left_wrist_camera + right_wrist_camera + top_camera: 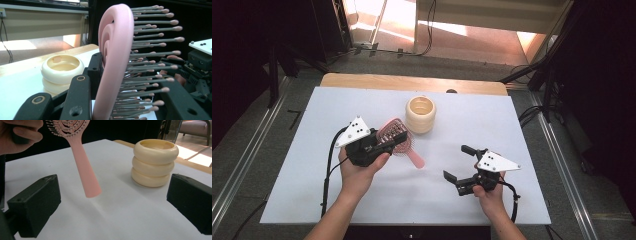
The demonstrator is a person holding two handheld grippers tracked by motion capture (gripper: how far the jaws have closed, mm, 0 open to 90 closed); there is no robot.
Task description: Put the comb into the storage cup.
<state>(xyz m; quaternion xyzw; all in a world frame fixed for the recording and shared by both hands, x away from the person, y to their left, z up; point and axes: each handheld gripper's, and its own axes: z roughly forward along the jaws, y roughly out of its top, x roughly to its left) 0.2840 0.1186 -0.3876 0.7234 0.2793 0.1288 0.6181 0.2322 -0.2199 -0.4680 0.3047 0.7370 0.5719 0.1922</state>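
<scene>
Left tool (388,140) clamps pink hairbrush (398,140); right tool (460,162) gapes empty; cream ringed cup (420,114) holds nothing.

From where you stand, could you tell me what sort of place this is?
Probably a lab or studio set up for recording hand work: a white-topped table on its own, metal rails on the floor beside it, cables trailing about, and dark surroundings.

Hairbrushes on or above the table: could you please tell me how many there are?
1: the pink hairbrush, clamped by its head in the left gripper, left of the cream holder.
</scene>
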